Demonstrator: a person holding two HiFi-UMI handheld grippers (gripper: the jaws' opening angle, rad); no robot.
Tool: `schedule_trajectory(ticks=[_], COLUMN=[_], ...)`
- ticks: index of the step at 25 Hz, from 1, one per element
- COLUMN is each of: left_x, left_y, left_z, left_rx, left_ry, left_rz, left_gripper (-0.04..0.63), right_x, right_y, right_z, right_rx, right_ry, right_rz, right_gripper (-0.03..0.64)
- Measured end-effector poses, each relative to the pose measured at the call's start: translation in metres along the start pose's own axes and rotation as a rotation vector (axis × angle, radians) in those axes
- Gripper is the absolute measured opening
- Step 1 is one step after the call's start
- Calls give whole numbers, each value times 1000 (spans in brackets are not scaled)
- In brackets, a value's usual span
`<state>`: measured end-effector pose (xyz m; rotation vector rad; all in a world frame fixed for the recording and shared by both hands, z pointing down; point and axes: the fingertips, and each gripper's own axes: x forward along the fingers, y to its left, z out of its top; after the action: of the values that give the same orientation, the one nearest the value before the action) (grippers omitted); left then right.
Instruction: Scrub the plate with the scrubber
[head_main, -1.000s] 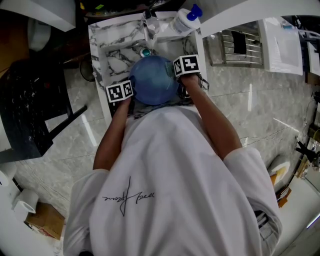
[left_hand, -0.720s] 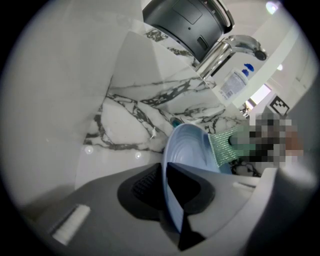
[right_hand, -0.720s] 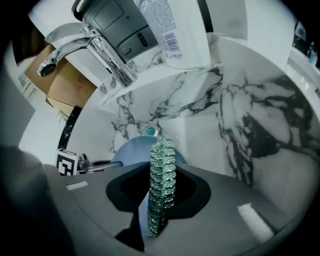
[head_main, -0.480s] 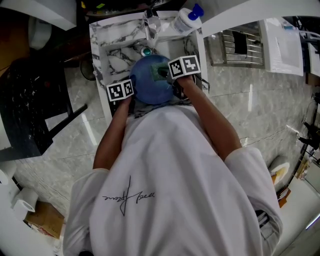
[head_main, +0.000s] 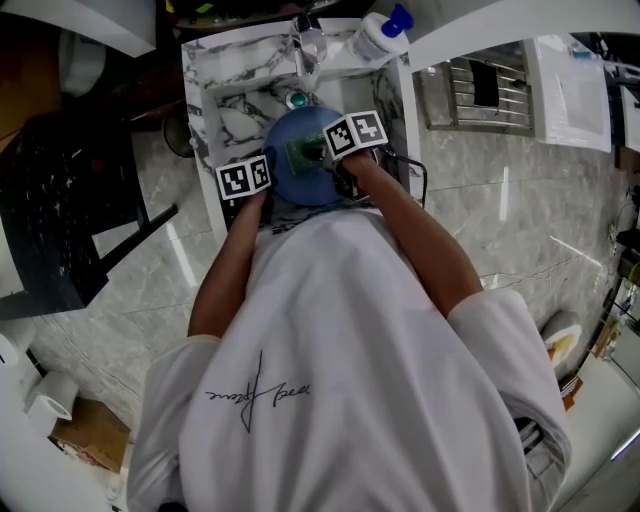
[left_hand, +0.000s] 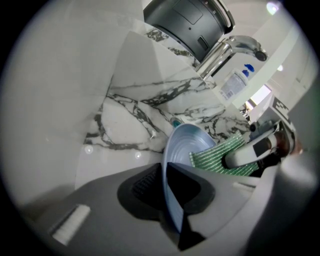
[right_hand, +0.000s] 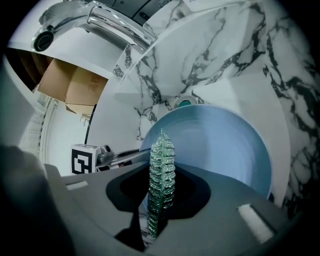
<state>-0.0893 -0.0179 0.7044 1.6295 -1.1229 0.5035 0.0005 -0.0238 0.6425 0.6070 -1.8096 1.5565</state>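
Standing tilted on its edge over the marble sink (head_main: 228, 118), the blue plate (left_hand: 186, 144) is gripped at its near left rim by the left gripper (left_hand: 165, 189), whose jaws are closed on it. The green mesh scrubber (right_hand: 161, 175) is pinched edge-on in the right gripper (right_hand: 159, 202), the jaws being narrowed tightly around it, and is laid against the plate's inner face. A chrome faucet (right_hand: 112, 24) is seen at the sink's far side.

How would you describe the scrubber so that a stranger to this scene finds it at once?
Look in the marble sink, where a blue plate is held by its rim. Against the plate's face lies the scrubber, pinched in the right gripper. Unlike the smooth plate, it is a thin, green, ribbed pad.
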Motion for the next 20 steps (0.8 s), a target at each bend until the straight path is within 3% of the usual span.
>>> schedule_trajectory(ticks=[10, 16, 20], left_x=[0, 1, 0], left_y=[1, -1, 0], left_z=[1, 0, 2], left_rx=[-1, 8, 13], left_ry=[-3, 1, 1], left_rz=[7, 8, 10], left_gripper=[95, 95, 95], right_x=[24, 29, 30], right_y=[7, -3, -5], right_z=[-22, -37, -40], right_rx=[60, 49, 40], right_ry=[11, 58, 37], right_rz=[31, -9, -31], right_gripper=[66, 66, 66])
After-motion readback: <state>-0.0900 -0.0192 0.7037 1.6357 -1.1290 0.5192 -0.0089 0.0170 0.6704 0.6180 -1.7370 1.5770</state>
